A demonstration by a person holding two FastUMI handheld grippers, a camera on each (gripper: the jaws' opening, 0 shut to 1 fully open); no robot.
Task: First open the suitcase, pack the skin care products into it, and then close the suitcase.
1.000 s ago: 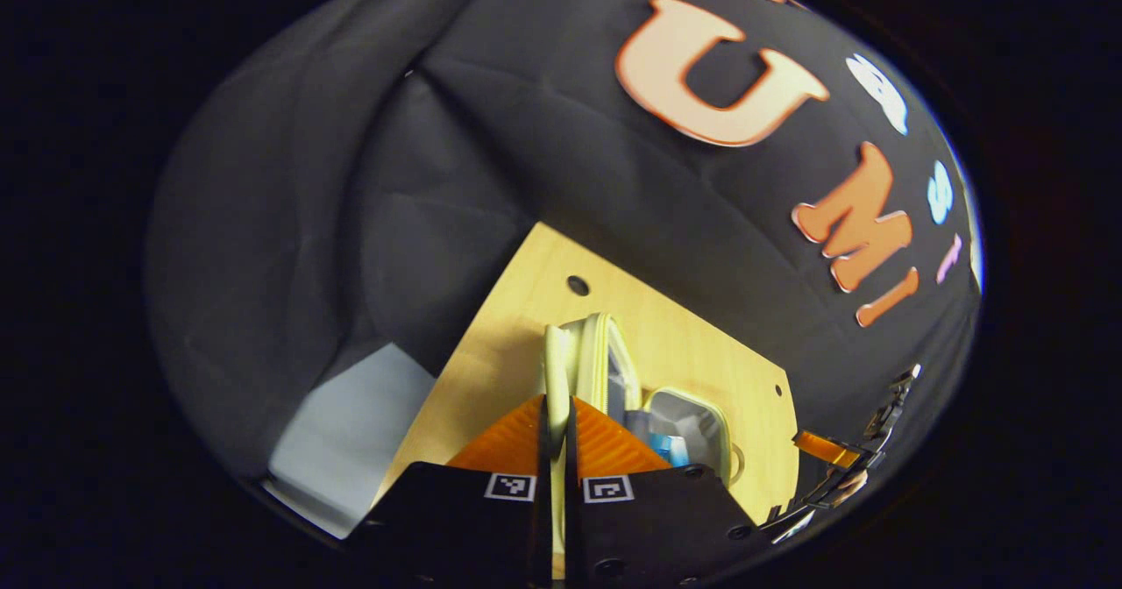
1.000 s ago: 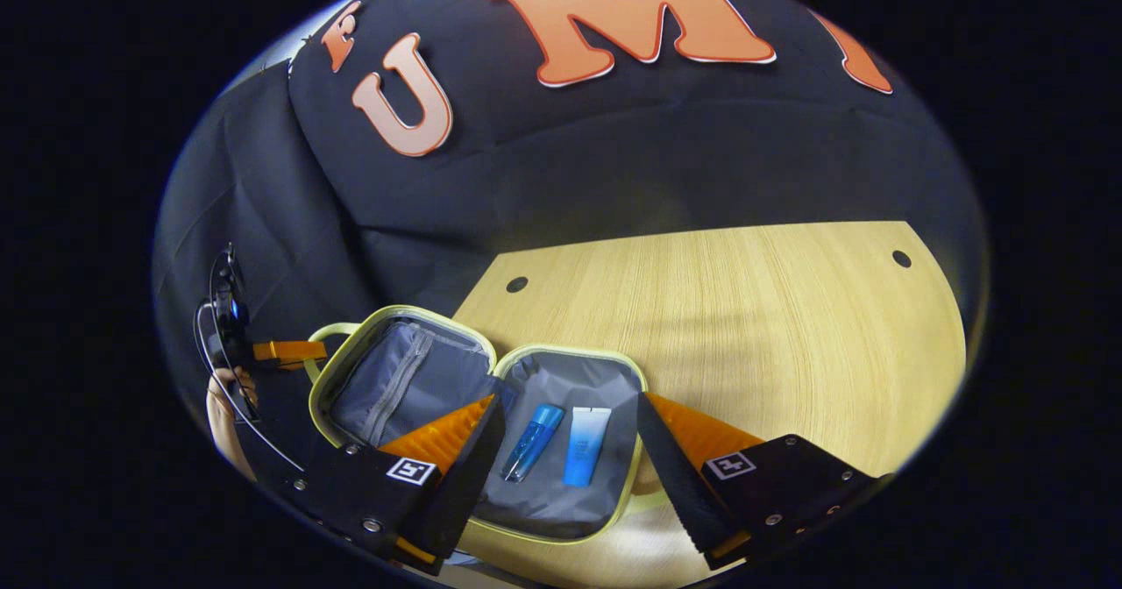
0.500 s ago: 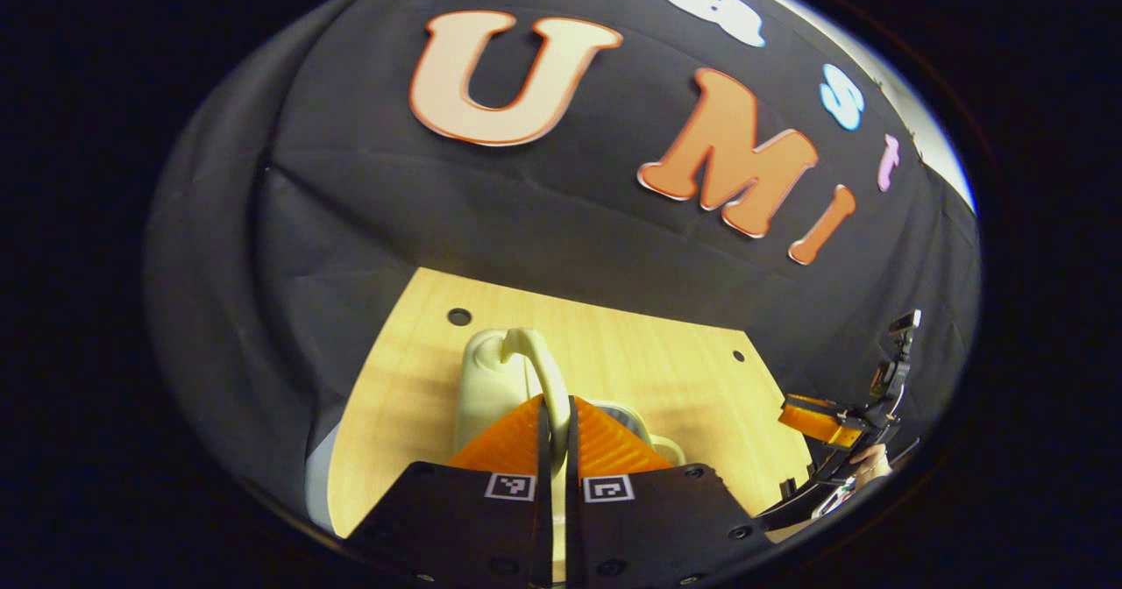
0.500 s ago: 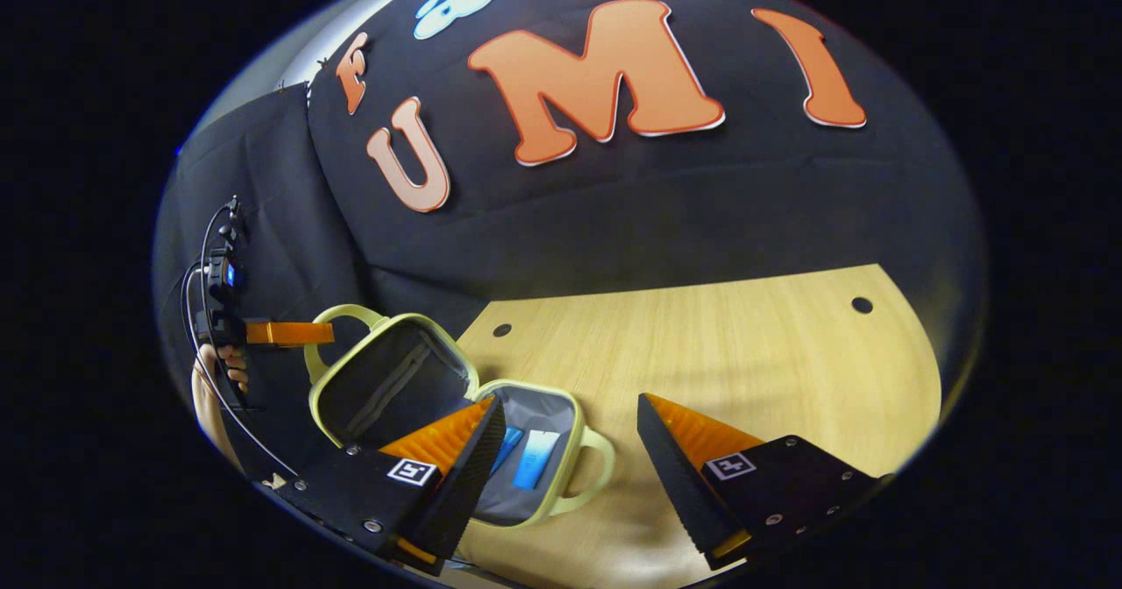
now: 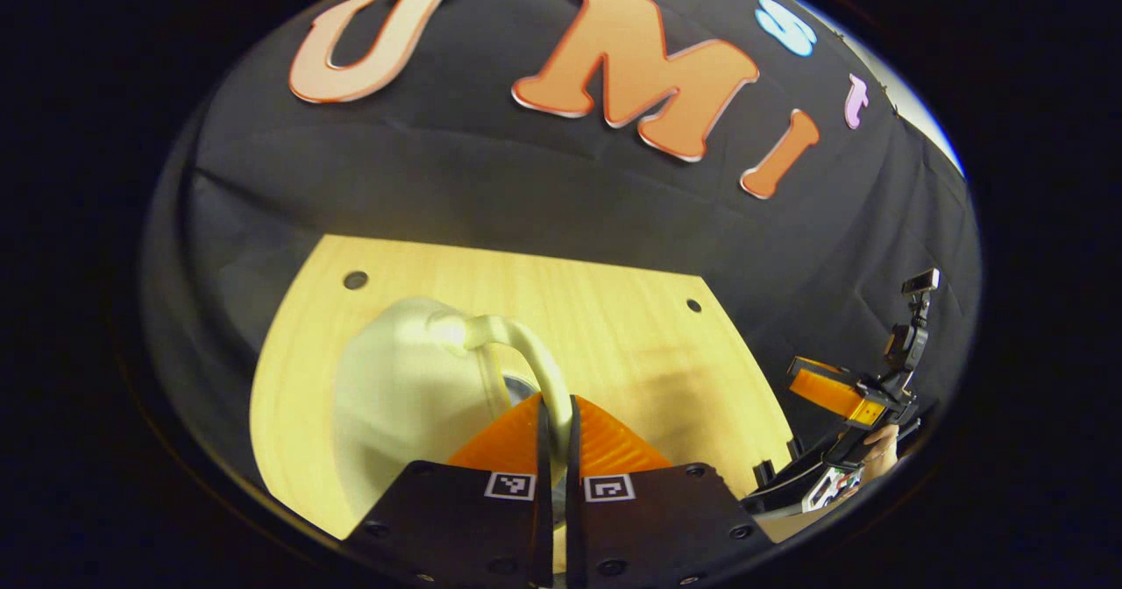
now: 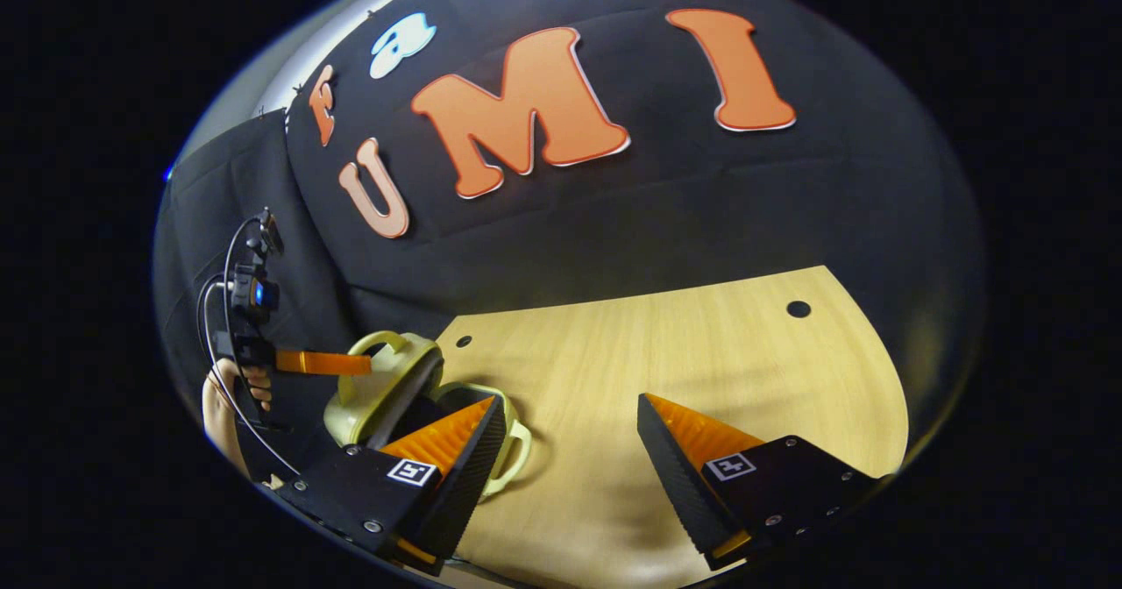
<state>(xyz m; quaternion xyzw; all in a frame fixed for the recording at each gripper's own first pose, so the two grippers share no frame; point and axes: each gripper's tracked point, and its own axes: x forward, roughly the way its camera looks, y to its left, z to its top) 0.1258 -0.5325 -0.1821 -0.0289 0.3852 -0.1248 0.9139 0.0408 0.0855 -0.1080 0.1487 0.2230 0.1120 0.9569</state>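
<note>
Closing the lid calls for a slow arc: the left gripper (image 5: 554, 414), clenched on the lid handle (image 5: 526, 357), should carry it over and down until the rims meet squarely, letting go only once it sits flat. The right gripper (image 6: 570, 418) hovers released, well apart over the table (image 6: 684, 352). The suitcase (image 6: 399, 392) sits at the table's left edge: small, pale yellow-green, hard-shelled, lid tilted half shut, interior hidden.

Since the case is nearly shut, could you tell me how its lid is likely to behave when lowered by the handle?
The lid looks moulded, so probably stiff. Pinched only at the thin handle by the left hand-held gripper, it may swing. The case looks small, likely light, so it could slide on the smooth table.
</note>
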